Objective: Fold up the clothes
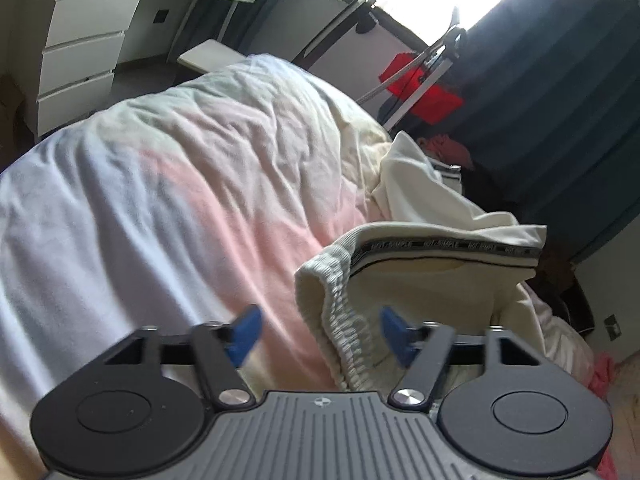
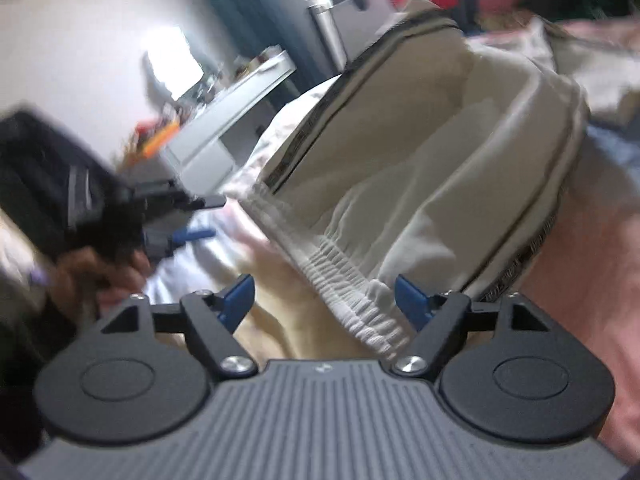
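Observation:
Cream shorts (image 1: 424, 256) with a ribbed elastic waistband and a black lettered side stripe lie crumpled on the bed, right of centre in the left wrist view. My left gripper (image 1: 320, 334) is open, its blue fingertips either side of the waistband (image 1: 346, 336), not closed on it. In the right wrist view the same shorts (image 2: 420, 160) gape open, waistband (image 2: 352, 284) running between the blue tips of my open right gripper (image 2: 326, 300). The left gripper (image 2: 192, 236) shows at the left of that blurred view.
The bed has a rumpled white and pink duvet (image 1: 180, 184). A white drawer unit (image 1: 80, 60) and desk stand beyond it. A red box (image 1: 424, 84) and dark curtains (image 1: 560, 100) are at the right, below a bright window.

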